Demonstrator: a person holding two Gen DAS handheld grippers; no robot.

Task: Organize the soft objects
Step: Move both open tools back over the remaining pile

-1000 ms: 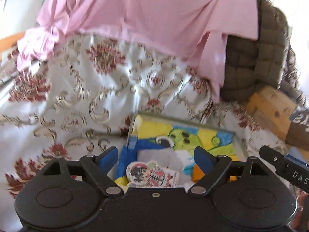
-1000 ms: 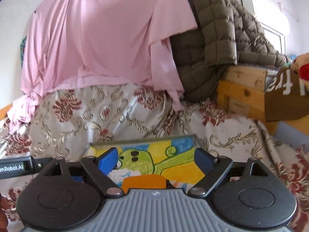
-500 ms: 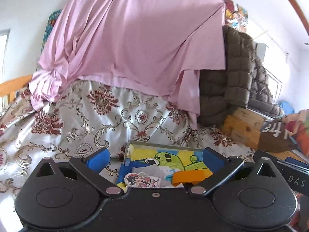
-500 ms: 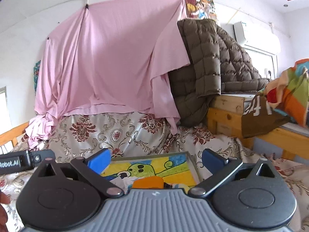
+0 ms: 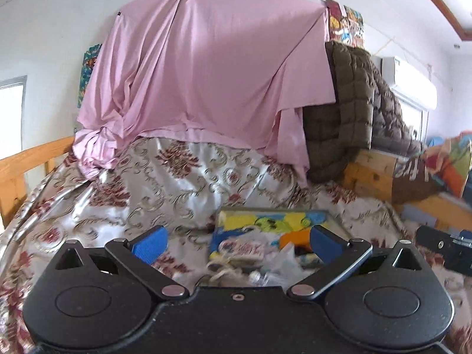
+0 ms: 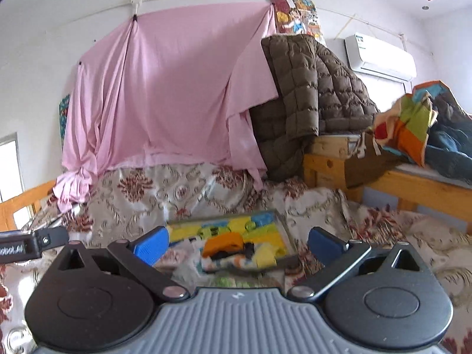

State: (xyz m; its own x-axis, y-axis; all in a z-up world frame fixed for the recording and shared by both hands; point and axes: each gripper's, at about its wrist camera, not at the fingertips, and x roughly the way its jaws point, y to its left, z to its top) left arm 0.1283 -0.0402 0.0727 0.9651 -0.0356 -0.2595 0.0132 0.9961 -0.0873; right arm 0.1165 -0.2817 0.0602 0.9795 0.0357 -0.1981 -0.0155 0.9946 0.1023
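The left gripper (image 5: 236,243) hangs over a bed (image 5: 97,206) draped in a pale floral cover, its blue pads spread as wide as they go with nothing pinched between them; its jaws have just been opening. Just ahead of it and a little to its right lies a shallow tray (image 5: 332,216) with a cartoon print, and a heap of small soft objects (image 5: 250,253) sits at the tray's near end, spilling onto the cover toward the gripper; they are too blurred to name one by one, though an orange piece (image 5: 292,237) shows close to the right pad. The right gripper (image 6: 236,243) is likewise fully spread and holds nothing, its jaws also having just been opening. From it the same tray (image 6: 284,230) lies straight ahead and slightly below, with the orange piece (image 6: 224,243) and a yellow bit (image 6: 265,255) between the lines of its pads but clear of them. Beyond both grippers a pink sheet (image 6: 165,94) hangs from a line on the wall, and to its right a brown quilted jacket (image 6: 309,97) slumps over a wooden bed frame (image 6: 333,165). Each gripper shows at the edge of the other's view, side by side.
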